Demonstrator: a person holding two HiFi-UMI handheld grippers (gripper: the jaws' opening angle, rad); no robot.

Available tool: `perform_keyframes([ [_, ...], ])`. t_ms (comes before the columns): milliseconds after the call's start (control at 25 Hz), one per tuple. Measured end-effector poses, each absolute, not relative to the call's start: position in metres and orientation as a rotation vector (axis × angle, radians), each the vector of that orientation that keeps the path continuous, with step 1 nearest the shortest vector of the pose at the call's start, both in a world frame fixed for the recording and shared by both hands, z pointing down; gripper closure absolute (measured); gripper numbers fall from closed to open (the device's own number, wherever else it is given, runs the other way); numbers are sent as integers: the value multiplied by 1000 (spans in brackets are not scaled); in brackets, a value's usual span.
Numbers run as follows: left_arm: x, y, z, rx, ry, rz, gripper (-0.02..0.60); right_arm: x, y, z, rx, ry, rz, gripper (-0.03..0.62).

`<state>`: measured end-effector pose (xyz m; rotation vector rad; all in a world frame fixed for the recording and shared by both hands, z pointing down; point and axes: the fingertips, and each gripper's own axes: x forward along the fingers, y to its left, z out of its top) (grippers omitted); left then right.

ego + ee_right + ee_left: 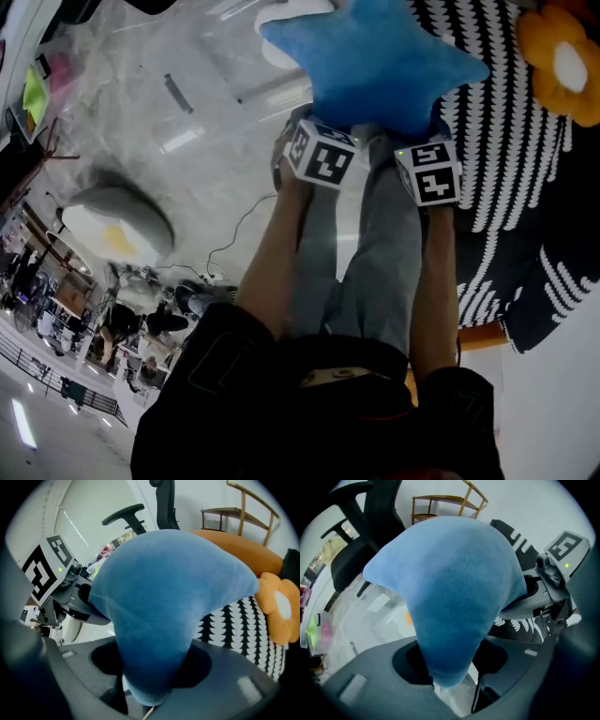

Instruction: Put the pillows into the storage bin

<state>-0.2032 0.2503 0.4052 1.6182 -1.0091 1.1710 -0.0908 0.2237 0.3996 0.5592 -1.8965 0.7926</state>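
A blue star-shaped pillow [375, 61] hangs in the air at the top of the head view, one arm of it in each gripper. My left gripper [326, 141] is shut on one arm of the blue pillow [450, 602], which fills the gap between the jaws. My right gripper [427, 157] is shut on another arm of the blue pillow [164, 606] in the same way. All fingertips are hidden by the plush. The clear plastic storage bin [178, 103] lies to the left, under and beside the pillow.
A white pillow with a yellow middle, like a fried egg [117, 225], lies at the left. An orange flower pillow [565, 61] rests on black-and-white striped fabric [506, 187] at the right. A black office chair [361, 541] and a wooden chair [243, 513] stand behind.
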Motion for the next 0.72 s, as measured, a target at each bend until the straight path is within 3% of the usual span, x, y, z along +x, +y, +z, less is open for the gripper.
perform_keyframes([
  [600, -340, 266, 456, 1501, -1095, 1088, 333, -232, 216, 459, 328, -1888, 710, 319],
  [720, -353, 257, 464, 1507, -1114, 1064, 322, -243, 203, 470, 355, -1900, 707, 278],
])
